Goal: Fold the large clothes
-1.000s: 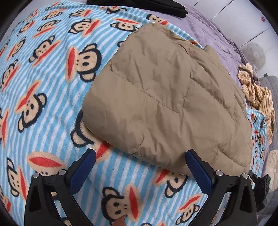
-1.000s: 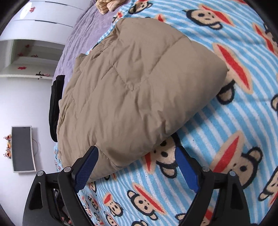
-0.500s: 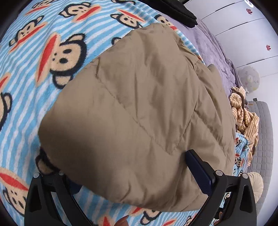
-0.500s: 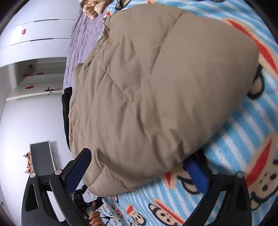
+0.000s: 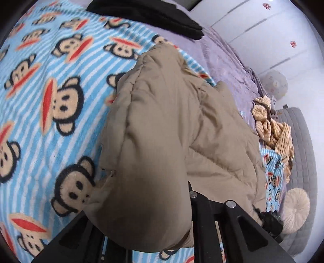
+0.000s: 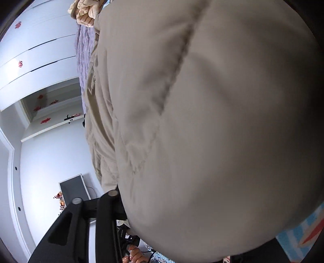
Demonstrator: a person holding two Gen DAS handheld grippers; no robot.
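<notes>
Clearly, both grippers have gone for the near edge of the one padded jacket (image 5: 168, 129), a beige quilted coat that lies partly folded on the monkey blanket (image 5: 50, 97) spread over the bed.

On the left side, the left gripper (image 5: 149, 226) is closing its jaws, and a thick puff of the jacket's edge sits between them; the cloth bulges over the fingers and hides the pads, so the grip looks firm but I cannot see the contact itself. Farther along the same edge, the right gripper (image 6: 182, 222) is also closing, with a big rounded fold of the jacket (image 6: 202, 121) filling nearly all of its view. Its jaws stand narrower than wide, and the padding seems to be pressed between them.

I judge that the jacket is light for its size, very soft and springy, and a little slippery on the outside. A thin pinch may slide off, so it is better to take a deep bite at the hem or along a stitched seam, where the filling is flatter.

Counting: one jacket, one blanket, two grippers, one black garment (image 5: 154, 14) at the far side, one striped plush toy (image 5: 273, 129), one round cushion (image 5: 297, 206).
</notes>
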